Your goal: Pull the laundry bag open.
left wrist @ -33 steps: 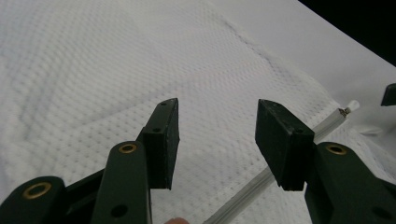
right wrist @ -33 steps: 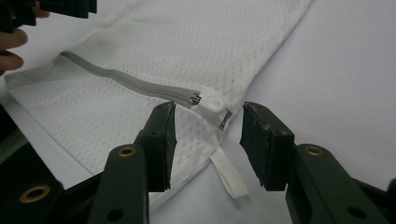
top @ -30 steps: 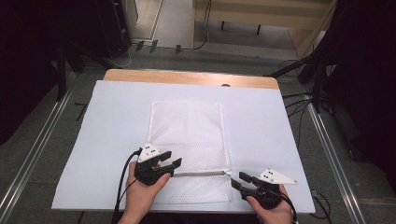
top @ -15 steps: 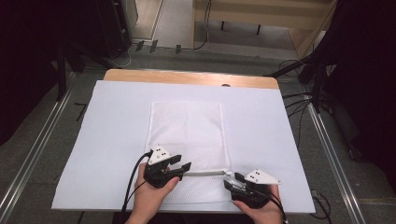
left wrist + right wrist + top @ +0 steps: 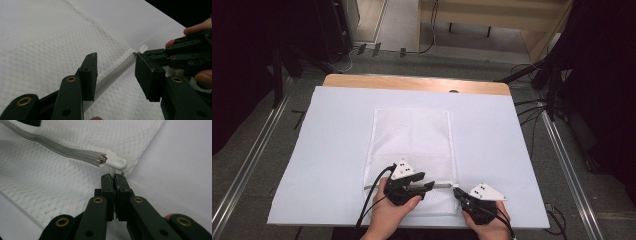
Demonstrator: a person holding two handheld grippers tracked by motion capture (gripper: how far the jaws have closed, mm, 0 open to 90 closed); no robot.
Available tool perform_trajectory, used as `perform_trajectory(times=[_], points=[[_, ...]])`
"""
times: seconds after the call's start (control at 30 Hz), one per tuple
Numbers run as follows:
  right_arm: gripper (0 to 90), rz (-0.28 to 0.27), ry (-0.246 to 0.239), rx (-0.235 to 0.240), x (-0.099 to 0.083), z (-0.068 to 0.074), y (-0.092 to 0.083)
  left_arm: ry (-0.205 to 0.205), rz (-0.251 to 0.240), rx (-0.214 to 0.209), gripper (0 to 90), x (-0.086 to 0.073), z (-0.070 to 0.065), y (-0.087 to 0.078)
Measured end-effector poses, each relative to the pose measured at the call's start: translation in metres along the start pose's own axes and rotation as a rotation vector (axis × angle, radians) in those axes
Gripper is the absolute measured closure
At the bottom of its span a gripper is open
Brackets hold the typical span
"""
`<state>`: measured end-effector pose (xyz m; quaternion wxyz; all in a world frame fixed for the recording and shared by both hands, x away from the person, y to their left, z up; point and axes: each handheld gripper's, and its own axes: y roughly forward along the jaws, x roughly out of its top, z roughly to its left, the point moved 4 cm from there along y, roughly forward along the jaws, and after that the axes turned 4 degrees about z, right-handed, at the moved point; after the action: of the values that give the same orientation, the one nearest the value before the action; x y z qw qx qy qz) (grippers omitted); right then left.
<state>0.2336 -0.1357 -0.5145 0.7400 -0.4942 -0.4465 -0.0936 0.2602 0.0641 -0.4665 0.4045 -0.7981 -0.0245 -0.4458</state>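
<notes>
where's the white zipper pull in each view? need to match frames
High view: white zipper pull, near right corner of the mesh laundry bag, at the right hand-held gripper tip.
Left gripper view: upper right, at the zipper's far end.
Right gripper view: centre, just above the shut jaws.
Shared landmark: grey zipper.

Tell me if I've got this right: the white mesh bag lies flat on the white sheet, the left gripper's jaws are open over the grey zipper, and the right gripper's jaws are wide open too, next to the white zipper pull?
Not quite. The right gripper is shut, its jaws pressed together just short of the white zipper pull, as the right gripper view shows. The rest holds: the mesh bag lies flat on the white sheet, and the left gripper is open, its jaws on either side of the grey zipper.
</notes>
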Motion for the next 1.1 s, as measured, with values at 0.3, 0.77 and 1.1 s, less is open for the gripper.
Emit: perform_trajectory(times=[0.3, 0.77, 1.1], points=[[89.7, -0.044, -0.051, -0.003, 0.007, 0.009, -0.008, -0.063, 0.036, -0.068, 62.0, 0.015, -0.017, 0.025], [89.7, -0.049, -0.084, 0.009, 0.009, 0.015, -0.010, -0.106, 0.108, 0.067, 40.9, 0.031, -0.040, 0.051], [89.7, -0.046, -0.098, 0.008, 0.008, 0.015, -0.010, -0.098, 0.121, 0.023, 51.9, 0.032, -0.037, 0.047]])
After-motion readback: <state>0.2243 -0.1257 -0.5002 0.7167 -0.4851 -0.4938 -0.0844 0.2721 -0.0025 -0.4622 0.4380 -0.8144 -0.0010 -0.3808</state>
